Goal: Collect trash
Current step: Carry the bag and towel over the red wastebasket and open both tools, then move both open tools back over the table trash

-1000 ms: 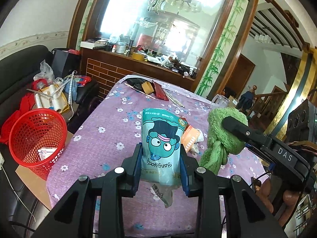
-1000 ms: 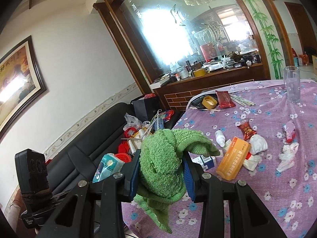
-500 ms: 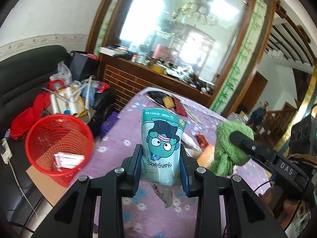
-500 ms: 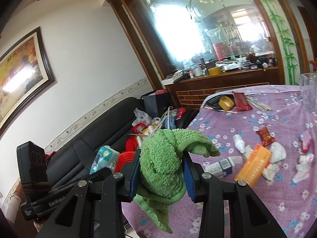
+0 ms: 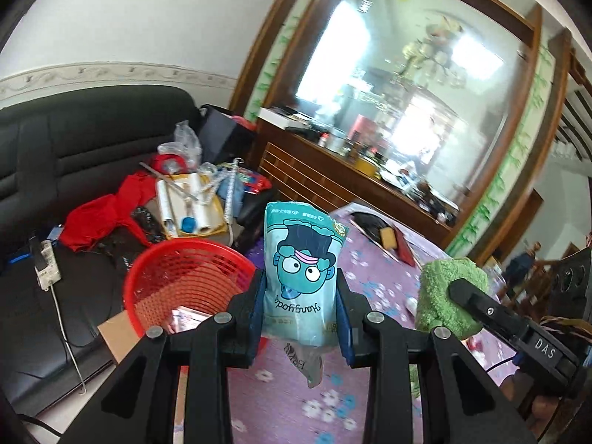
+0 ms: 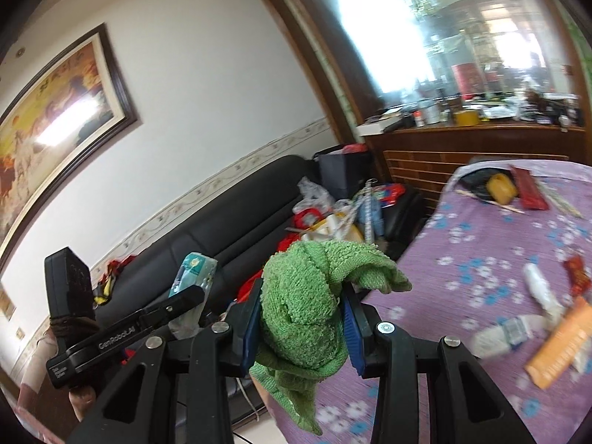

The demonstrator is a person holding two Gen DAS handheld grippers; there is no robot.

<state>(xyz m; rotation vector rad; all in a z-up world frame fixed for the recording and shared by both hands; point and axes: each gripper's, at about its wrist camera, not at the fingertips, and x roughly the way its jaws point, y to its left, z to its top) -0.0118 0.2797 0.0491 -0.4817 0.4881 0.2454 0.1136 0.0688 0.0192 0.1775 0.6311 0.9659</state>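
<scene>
Swung leftward off the bench over the last second, with the teal snack pouch [image 5: 301,277] now carried toward the red basket [image 5: 185,285], which has gone from far left to just beside and below the left claw [image 5: 300,318]. Clamped upright between both pads of that claw, torn end hanging down, cartoon face toward the camera; not yet over the basket's mouth, more at its near right rim. Transport step of one trash item, judged from this: next calls for a little more travel left and forward until the pouch hangs above the opening, then parting the pads to drop it. Already a scrap of paper [image 5: 187,320] lying in the basket. Held shut on a bunched green cloth [image 6: 307,318] by the right claw [image 6: 301,327], raised just right of the left one and close enough to brush it if both move together. Remaining on the purple floral bench [image 6: 481,244]: an orange box [image 6: 562,344], a small white bottle [image 6: 538,286], a red wrapper [image 6: 577,277] and crumpled white pieces, all blurred. Behind the basket, a black sofa [image 5: 74,140] heaped with red fabric [image 5: 100,218] and rolls, clear of the drop path.
</scene>
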